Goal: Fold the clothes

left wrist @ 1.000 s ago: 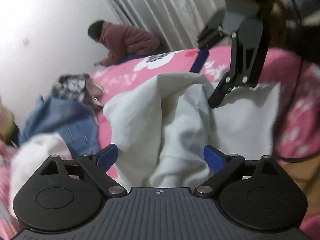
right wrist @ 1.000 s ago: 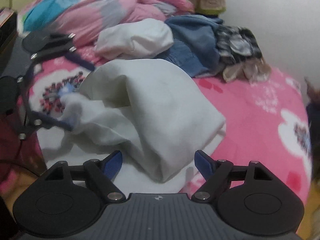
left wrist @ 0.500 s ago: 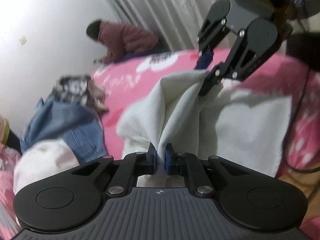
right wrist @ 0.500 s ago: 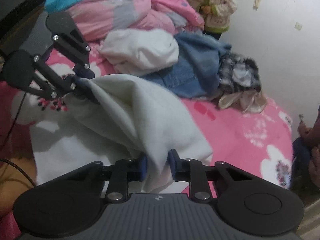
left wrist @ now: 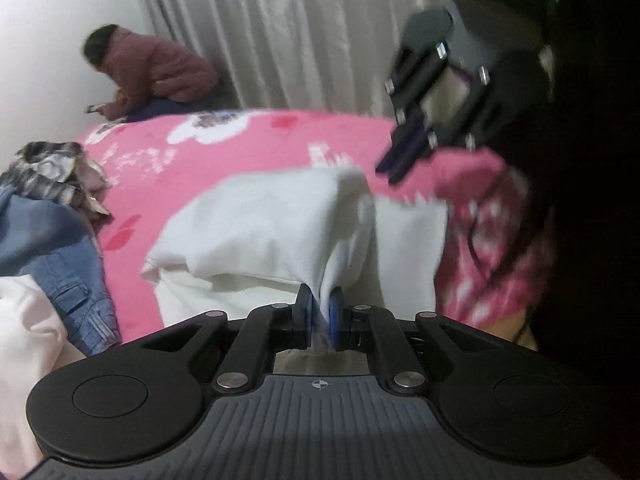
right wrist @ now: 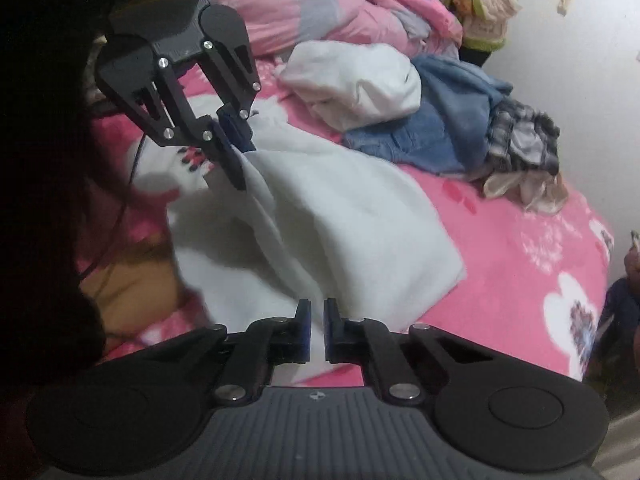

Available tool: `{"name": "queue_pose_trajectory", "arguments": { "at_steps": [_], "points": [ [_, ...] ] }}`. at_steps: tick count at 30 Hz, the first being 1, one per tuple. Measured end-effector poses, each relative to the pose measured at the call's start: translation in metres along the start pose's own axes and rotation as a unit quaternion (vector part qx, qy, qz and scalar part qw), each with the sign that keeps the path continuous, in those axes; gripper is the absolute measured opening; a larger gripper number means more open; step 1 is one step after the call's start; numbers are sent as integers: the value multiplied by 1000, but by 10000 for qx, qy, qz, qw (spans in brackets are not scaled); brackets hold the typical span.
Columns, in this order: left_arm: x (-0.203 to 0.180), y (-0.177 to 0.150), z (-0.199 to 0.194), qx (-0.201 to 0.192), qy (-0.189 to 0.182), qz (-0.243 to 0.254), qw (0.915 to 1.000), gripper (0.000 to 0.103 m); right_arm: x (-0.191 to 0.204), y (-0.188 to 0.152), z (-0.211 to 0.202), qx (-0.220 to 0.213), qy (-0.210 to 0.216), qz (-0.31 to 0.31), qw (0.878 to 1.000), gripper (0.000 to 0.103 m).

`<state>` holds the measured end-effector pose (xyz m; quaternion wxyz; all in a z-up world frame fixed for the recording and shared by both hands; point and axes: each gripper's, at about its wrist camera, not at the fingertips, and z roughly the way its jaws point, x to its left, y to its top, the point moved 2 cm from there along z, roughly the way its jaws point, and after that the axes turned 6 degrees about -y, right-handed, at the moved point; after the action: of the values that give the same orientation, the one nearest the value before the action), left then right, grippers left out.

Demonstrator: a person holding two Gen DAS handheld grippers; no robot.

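Observation:
A white garment (left wrist: 260,232) lies bunched on the pink flowered bed (left wrist: 240,152). My left gripper (left wrist: 320,312) is shut on a fold of it, with cloth pinched between the blue pads. In the right wrist view the left gripper (right wrist: 236,148) holds one raised end of the white garment (right wrist: 340,220). My right gripper (right wrist: 317,320) is shut on the opposite edge, where white cloth runs down into its narrow gap. From the left wrist view the right gripper (left wrist: 390,168) is blurred, at the cloth's far peak. The garment hangs stretched between the two grippers.
A pile at the bed's far side holds a white garment (right wrist: 360,80), blue jeans (right wrist: 420,140) and a plaid piece (right wrist: 520,140), with a pink quilt (right wrist: 320,12) behind. A small person (right wrist: 480,0) stands by the wall. Another person (left wrist: 152,76) crouches beside the curtain (left wrist: 280,32).
Both grippers went from open to shut on the white garment. The right one then drew away from the left and rose, pulling the cloth up and taut.

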<state>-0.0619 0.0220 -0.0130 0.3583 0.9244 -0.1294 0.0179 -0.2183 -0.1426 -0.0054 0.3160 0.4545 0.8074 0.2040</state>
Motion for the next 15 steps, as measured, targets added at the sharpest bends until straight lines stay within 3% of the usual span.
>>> {"name": "queue_pose_trajectory", "arguments": {
  "at_steps": [4,6,8,10,13,15],
  "points": [
    [0,-11,10,167,30,-134,9998,6,2,-8,7,129,17,228,9997,8],
    [1,-8,6,105,17,-210,9997,6,-2,-8,12,167,-121,218,9995,22],
    [6,-3,0,-3,-44,-383,9993,6,-5,-6,17,77,-302,117,9994,52],
    [12,2,-7,-139,-76,-582,9982,6,-7,-2,24,-64,-441,-72,9990,67],
    [22,10,-14,-312,-138,-835,9959,6,-3,0,44,-76,-519,-447,9976,69],
    [21,13,-17,-332,-118,-805,9961,6,-5,0,57,-118,-515,-470,9975,54]
  ]
}}
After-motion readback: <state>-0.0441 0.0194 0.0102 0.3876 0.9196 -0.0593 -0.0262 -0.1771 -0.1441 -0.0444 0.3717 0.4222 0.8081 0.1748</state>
